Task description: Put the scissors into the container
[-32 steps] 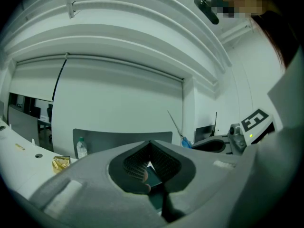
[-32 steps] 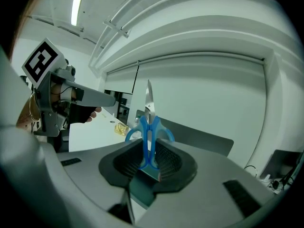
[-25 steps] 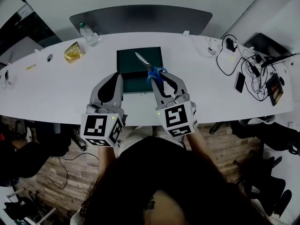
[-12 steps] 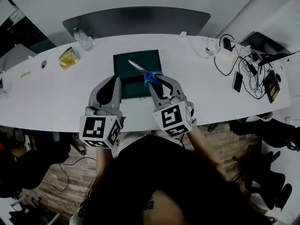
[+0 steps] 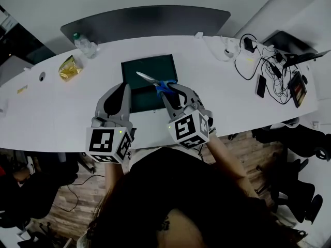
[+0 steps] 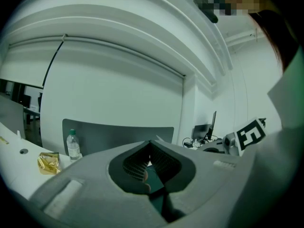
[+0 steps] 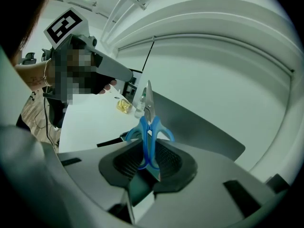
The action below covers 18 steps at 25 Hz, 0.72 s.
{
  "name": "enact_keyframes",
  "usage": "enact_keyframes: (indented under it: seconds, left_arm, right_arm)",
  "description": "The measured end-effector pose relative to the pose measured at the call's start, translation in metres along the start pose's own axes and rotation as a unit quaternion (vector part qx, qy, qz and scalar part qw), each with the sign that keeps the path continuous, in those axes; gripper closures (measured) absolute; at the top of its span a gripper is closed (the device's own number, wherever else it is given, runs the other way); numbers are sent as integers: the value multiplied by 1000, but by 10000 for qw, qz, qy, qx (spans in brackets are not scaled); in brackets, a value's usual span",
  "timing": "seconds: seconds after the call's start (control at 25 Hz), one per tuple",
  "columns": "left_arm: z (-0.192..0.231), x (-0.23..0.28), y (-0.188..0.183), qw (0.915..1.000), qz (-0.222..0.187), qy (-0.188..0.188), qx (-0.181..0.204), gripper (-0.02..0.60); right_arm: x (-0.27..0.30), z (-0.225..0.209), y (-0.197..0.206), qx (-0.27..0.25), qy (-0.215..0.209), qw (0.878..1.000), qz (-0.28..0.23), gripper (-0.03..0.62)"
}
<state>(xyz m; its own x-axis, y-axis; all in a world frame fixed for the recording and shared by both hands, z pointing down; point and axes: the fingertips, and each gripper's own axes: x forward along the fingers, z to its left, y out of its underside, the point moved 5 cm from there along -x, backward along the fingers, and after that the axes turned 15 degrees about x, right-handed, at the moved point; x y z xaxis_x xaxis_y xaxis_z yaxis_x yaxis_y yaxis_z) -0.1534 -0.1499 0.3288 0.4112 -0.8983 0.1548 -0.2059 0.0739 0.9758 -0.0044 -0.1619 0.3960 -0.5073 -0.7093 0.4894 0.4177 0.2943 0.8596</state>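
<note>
Scissors [image 5: 161, 85] with blue handles and steel blades are gripped by the handles in my right gripper [image 5: 170, 90]. The blades point up and to the left over the dark green container [image 5: 155, 66], a flat tray on the white table [image 5: 62, 118]. In the right gripper view the scissors [image 7: 149, 127] stand upright between the ribbed pads, blades closed. My left gripper [image 5: 124, 87] hovers over the container's left edge. Its jaws are shut with nothing in them, and their tips meet in the left gripper view [image 6: 151, 142].
A water bottle [image 5: 84, 45] and a yellow snack packet [image 5: 67, 66] lie at the table's far left. Cables, chargers and a phone [image 5: 261, 86] crowd the right end. A grey chair back [image 5: 145, 20] stands behind the table.
The right gripper has turned a little, so the scissors' blades now lean further left over the container. The left gripper stays beside it, still shut.
</note>
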Motion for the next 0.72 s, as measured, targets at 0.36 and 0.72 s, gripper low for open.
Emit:
enact_keyframes:
  seconds: [0.36,0.72]
  left_arm:
    - [20,14,6,10000,60,31,4,569]
    - [39,24,17,9998,166,1,-56,569]
  right_arm:
    - [25,3,10,-214,-135,9989,392,510]
    - [55,9,26,-654,-394,9946,700,510]
